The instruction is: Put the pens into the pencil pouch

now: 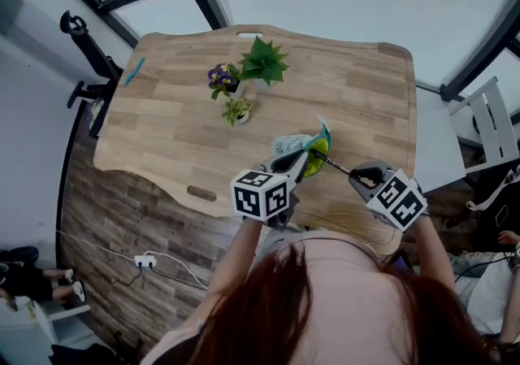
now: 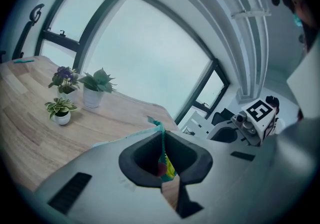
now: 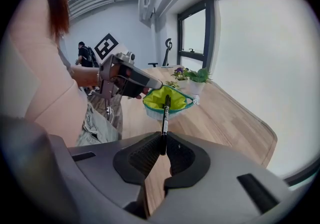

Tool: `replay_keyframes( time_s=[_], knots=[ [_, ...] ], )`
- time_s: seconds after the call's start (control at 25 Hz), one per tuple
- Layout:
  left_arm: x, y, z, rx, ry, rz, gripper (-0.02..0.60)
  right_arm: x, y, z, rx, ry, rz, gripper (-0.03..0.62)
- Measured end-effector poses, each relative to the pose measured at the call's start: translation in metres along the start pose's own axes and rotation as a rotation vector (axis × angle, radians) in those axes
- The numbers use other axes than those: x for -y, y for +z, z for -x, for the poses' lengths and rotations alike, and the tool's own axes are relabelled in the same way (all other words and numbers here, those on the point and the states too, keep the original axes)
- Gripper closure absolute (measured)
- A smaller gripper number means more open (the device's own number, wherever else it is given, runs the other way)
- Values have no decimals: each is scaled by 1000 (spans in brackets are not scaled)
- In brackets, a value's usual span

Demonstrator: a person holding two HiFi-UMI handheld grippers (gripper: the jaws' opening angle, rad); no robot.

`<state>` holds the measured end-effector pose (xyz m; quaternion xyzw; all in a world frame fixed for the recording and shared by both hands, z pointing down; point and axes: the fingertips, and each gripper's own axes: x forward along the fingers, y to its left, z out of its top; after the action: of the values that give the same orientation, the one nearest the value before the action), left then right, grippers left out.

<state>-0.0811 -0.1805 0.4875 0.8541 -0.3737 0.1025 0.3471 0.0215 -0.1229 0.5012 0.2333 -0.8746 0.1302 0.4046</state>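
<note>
Above surface (image 1: 179, 111) | left hand-held gripper (image 1: 299, 162) pinches pencil pouch (image 3: 152, 99) rim, mouth open | right hand-held gripper (image 1: 357, 175) pinches pen (image 3: 164, 118), tip at mouth | advice: push lengthwise, deep, before release.

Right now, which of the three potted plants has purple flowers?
The purple-flowered plant, leftmost of the trio in the head view. The spiky plant beside it and the small leafy plant nearer the person show only leaves.

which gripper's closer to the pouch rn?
Left. The left gripper is clamped on the pouch rim; the right gripper sits off it, holding a pen pointed into the opening.
</note>
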Motion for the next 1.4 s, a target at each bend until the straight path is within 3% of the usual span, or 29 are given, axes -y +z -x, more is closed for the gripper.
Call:
replay_keyframes(
  time_s=[0.36, 1.4],
  knots=[
    [19, -14, -7, -62, -38, -81, 566, -9, -12, -9, -67, 35, 22, 563],
    [42, -30, -14, -102, -87, -77, 566, -9, 2, -57, -79, 70, 16, 563]
  ],
)
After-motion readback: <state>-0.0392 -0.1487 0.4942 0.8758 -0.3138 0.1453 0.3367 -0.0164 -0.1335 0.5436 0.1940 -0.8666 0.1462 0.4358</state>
